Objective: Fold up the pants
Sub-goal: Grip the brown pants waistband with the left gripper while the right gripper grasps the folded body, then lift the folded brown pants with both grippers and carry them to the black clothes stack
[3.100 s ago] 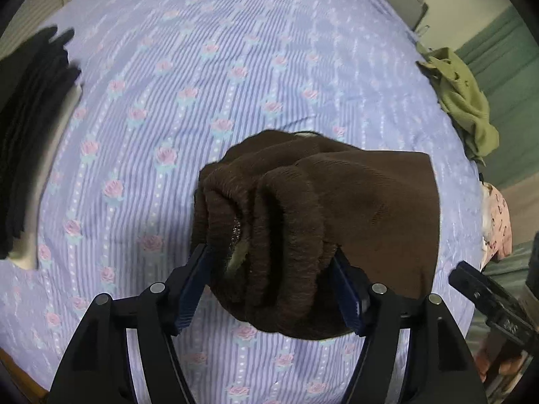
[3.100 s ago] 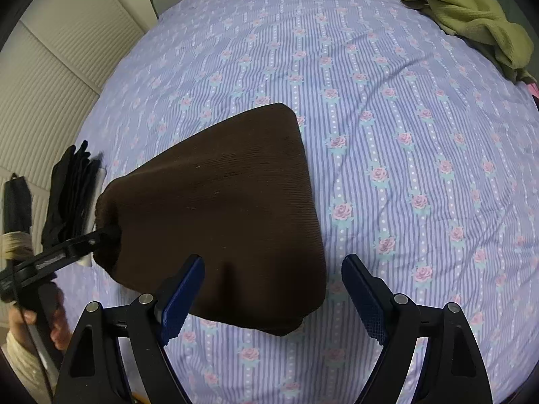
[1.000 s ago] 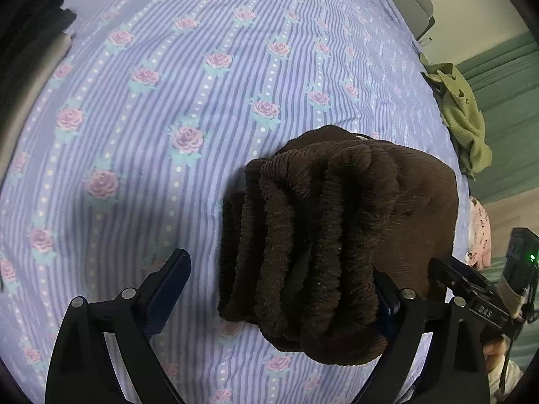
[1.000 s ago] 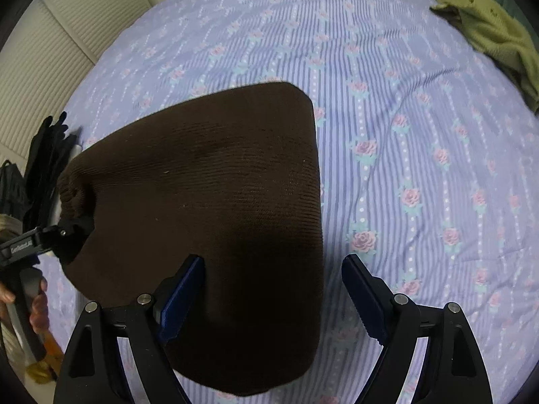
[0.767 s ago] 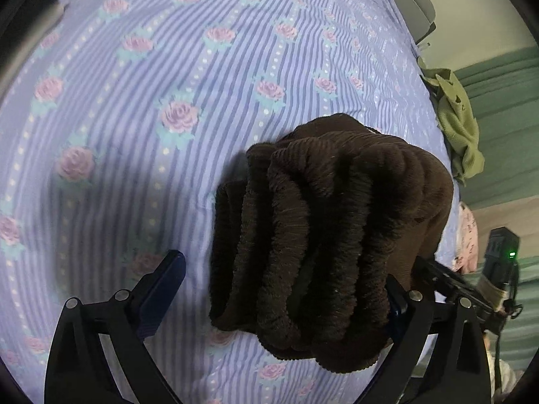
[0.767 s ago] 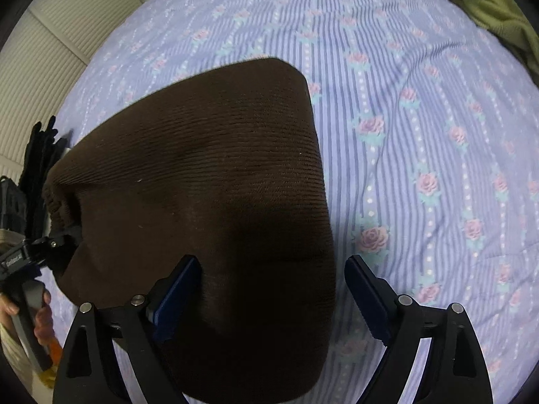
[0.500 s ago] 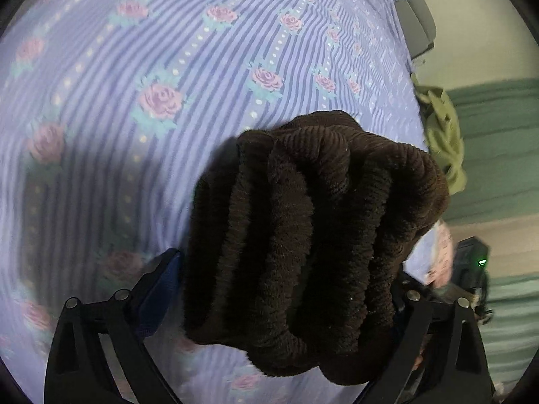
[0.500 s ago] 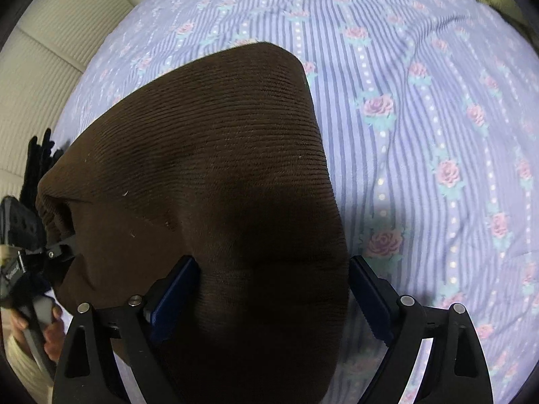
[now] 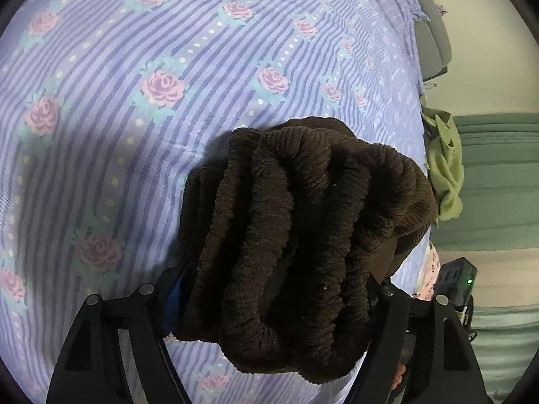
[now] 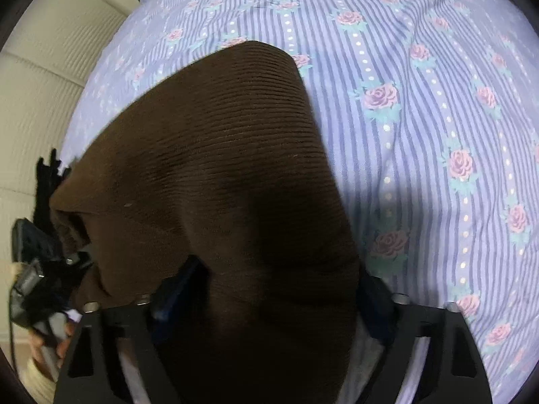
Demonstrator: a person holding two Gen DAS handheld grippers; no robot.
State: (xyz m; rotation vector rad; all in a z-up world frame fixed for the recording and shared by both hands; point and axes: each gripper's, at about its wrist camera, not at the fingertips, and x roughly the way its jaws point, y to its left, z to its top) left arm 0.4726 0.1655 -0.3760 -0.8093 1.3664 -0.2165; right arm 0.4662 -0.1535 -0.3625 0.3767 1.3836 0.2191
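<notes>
The brown corduroy pants [image 9: 289,242] are folded into a thick bundle on the bed. In the left wrist view its stacked fold edges fill the space between my left gripper's [image 9: 269,303] fingers, which press against both sides. In the right wrist view the flat top of the pants [image 10: 229,175] spreads ahead, and the near edge fills my right gripper [image 10: 269,289]; both blue pads touch the cloth. The left gripper and a hand [image 10: 43,289] show at the far left of the right wrist view.
The bed sheet [image 9: 161,67] is purple striped with pink roses. A green garment [image 9: 444,168] lies at the bed's far right edge. A black garment [image 10: 47,181] lies at the left edge by a white wall. The right gripper's body [image 9: 454,282] shows at lower right.
Both grippers have moved in and closed onto the bundle: the left onto the stacked fold edges, the right onto the near edge. The bundle looms larger in both views.
</notes>
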